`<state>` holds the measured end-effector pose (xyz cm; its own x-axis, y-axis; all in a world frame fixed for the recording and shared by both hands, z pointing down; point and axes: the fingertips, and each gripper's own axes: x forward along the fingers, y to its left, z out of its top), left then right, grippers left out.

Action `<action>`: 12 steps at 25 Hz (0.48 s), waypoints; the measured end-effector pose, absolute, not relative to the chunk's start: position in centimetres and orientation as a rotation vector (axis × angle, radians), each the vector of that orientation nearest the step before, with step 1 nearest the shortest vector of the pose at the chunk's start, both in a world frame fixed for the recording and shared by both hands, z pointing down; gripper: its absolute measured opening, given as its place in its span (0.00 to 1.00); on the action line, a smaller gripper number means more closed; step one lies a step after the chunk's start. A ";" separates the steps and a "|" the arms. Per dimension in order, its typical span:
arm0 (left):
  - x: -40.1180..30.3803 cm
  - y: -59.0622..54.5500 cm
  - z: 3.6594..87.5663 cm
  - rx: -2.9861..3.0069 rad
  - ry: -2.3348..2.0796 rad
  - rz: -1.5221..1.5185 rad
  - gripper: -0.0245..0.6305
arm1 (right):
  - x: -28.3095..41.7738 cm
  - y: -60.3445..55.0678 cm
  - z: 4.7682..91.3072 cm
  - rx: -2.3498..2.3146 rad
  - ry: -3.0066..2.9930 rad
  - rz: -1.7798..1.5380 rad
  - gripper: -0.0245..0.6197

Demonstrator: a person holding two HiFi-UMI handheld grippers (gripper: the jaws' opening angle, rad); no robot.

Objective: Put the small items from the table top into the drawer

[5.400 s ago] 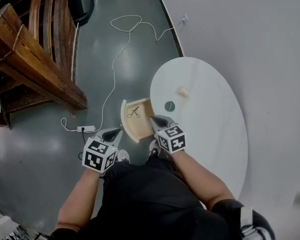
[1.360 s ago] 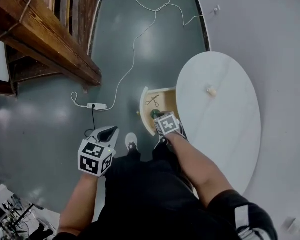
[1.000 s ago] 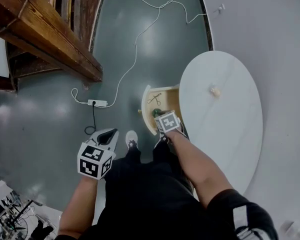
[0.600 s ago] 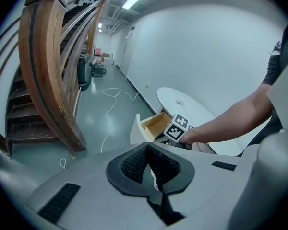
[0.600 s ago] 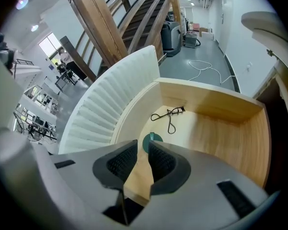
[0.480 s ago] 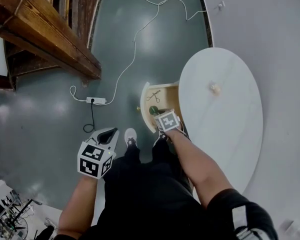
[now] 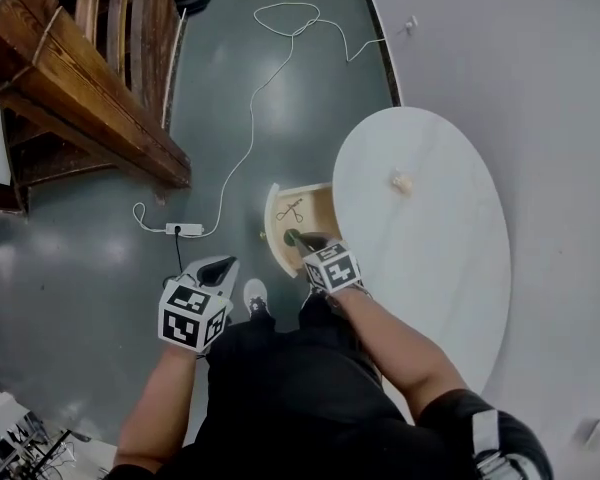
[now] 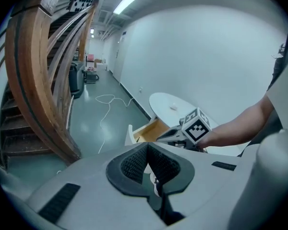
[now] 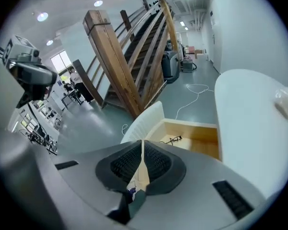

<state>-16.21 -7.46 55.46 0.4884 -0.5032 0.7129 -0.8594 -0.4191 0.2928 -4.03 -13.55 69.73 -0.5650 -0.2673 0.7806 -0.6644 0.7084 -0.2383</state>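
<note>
Green item [image 7: 290, 238] lies inside the open drawer [image 7: 271, 230], at its near end, just off the tips of the right hand-held gripper [image 7: 308, 240]. That hand-held gripper hangs over the drawer; its jaws are closing, almost pressed together, with nothing between them. Farther back on the drawer floor lies a small dark scissors-like item [image 7: 290, 209], apart from the green one. The drawer projects from under the edge of the white oval tabletop [image 7: 430, 268], on which a small cream item [image 7: 401, 181] rests alone, well apart from the drawer. The left hand-held gripper [image 7: 220, 268] is held over the grey floor [image 7: 100, 268], away from the drawer, its jaws pressed together and empty. Beyond it lie a power strip [image 7: 176, 229] with a white cable [image 7: 250, 118], near a wooden staircase [image 7: 80, 98].
</note>
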 end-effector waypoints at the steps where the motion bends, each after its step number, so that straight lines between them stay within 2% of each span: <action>1: -15.8 -7.7 55.2 2.099 -1.110 0.705 0.06 | -3.9 -13.5 68.5 0.720 -2.184 0.671 0.06; 12: -9.3 -10.2 52.2 2.270 -1.001 0.748 0.06 | 3.8 -16.5 57.6 1.010 -2.359 0.618 0.05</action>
